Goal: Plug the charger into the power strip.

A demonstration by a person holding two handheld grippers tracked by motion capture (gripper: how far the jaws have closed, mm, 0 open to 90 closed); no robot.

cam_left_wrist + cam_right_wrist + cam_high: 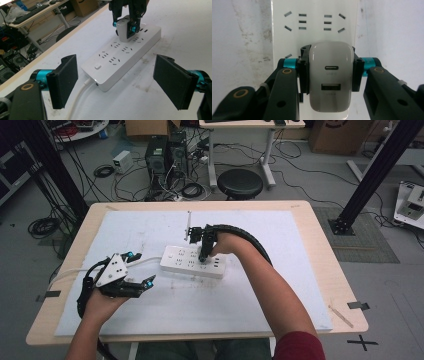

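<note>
The right claw (pixel 329 75) stands over the power strip (pixel 186 261) at the centre of the high view. A white USB charger (pixel 330 77) sits between its jaws, plugged into a socket near the strip's right end. The pads flank the charger closely; whether they press on it cannot be told. The left claw (pixel 120 82) rests released at lower left, jaws wide apart and empty, aimed at the strip's switch end. Judged step: seating the charger is complete or nearly so. The next move calls for spreading the right jaws fully, then lifting straight up without tilting the charger.
</note>
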